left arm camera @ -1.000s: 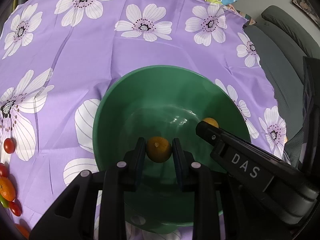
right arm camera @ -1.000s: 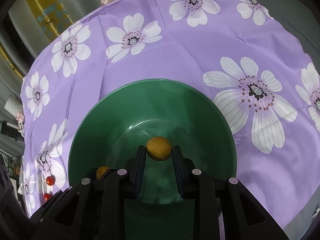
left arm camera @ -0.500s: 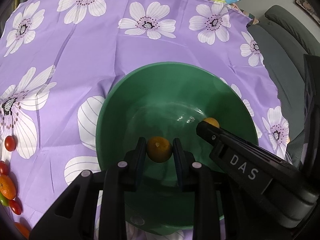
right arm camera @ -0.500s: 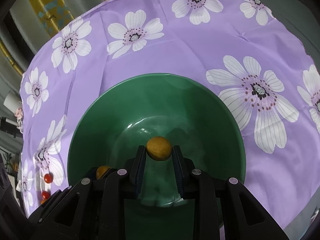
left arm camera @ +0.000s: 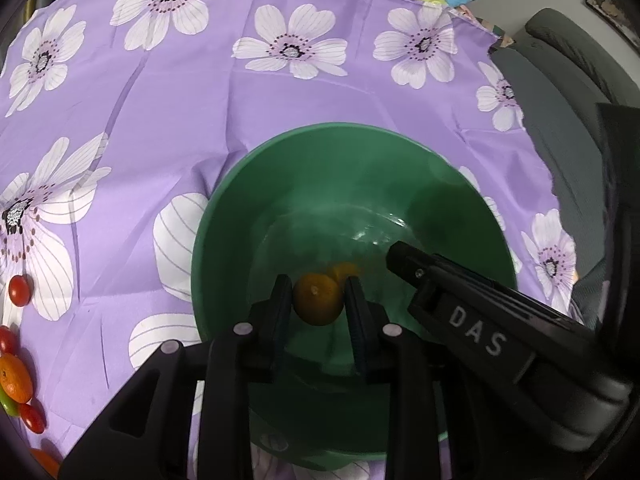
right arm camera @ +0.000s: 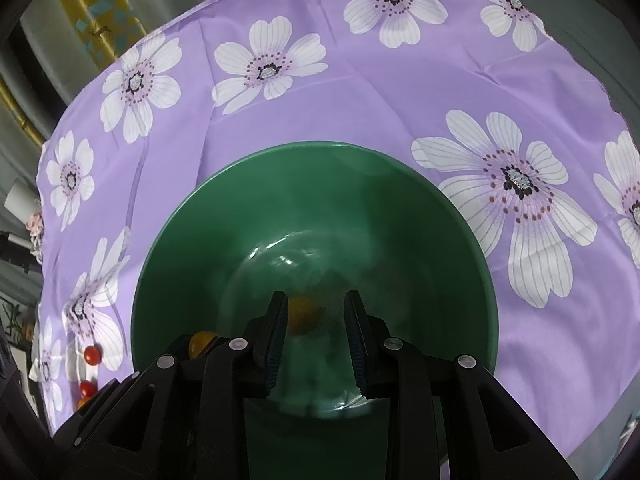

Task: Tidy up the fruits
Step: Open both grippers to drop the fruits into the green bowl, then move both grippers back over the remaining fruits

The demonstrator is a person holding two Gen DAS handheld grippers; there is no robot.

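My left tool (left arm camera: 317, 285) reaches down into a green bowl (left arm camera: 340, 126) and is clenched on a small orange (left arm camera: 318, 299), which sits sharp and round between the two black pads, above the bowl floor. My right tool (right arm camera: 316, 300) comes into the same bowl from the right, its long black body crossing the near right rim. Its jaws stand narrow. A blurred yellow-orange fruit (right arm camera: 303, 315) lies low against the inner side of its left finger (right arm camera: 278, 320) and clear of the other finger. I cannot tell whether it is pinched.

The bowl is wide and deep, with bare floor beyond both tools up to the far wall. It rests on a surface covered by a purple cloth with white flowers (left arm camera: 200, 100).

Beyond the bowl's far rim and to its left the cloth lies flat and bare. Near its left edge sit red cherry tomatoes (left arm camera: 19, 290) and another orange (left arm camera: 15, 378), well apart from the bowl.

On the right the cloth ends in a ragged edge just beside the bowl, with a grey sofa (left arm camera: 568, 92) beyond it.
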